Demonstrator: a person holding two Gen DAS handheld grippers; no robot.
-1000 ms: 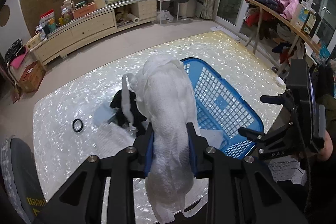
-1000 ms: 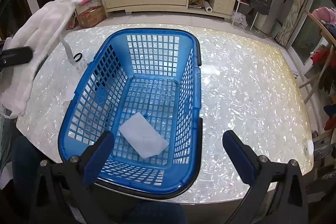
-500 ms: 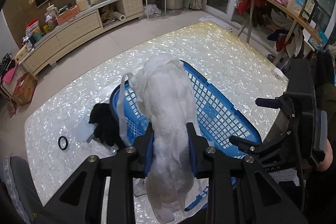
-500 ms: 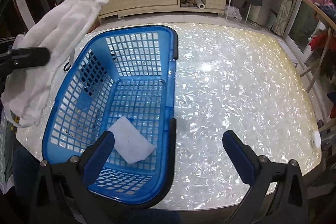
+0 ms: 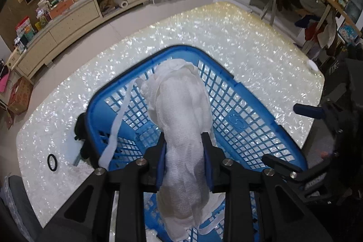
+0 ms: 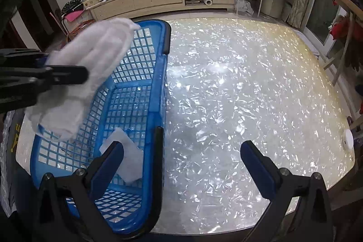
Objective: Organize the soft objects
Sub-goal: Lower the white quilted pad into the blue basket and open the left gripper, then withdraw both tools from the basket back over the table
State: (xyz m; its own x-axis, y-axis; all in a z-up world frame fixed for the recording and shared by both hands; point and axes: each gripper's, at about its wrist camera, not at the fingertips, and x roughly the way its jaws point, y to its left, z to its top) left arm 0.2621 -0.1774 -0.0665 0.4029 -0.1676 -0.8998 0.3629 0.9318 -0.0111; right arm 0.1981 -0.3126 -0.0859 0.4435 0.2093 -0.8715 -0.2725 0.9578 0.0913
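A white gauzy cloth (image 5: 183, 119) hangs bunched between the blue pads of my left gripper (image 5: 184, 158), which is shut on it above the blue plastic basket (image 5: 240, 119). A white strap (image 5: 118, 128) of the cloth trails over the basket's left wall. In the right wrist view the same cloth (image 6: 90, 65) hovers over the basket (image 6: 156, 87), held by the left gripper (image 6: 68, 75) coming in from the left. A flat white pad (image 6: 129, 158) lies on the basket floor. My right gripper (image 6: 181, 158) stands open and empty, straddling the basket's right rim.
A black garment (image 5: 80, 128) and a black ring (image 5: 52, 162) lie on the shimmering white table (image 5: 226, 33) left of the basket. A small white disc (image 6: 348, 140) sits near the table's right edge. A cabinet, shelves and a clothes-laden rack surround the table.
My left gripper has carried the white cloth rightward and down, from beside the basket to over its inside. The right gripper drifted right, so the basket now sits at the left of its view.
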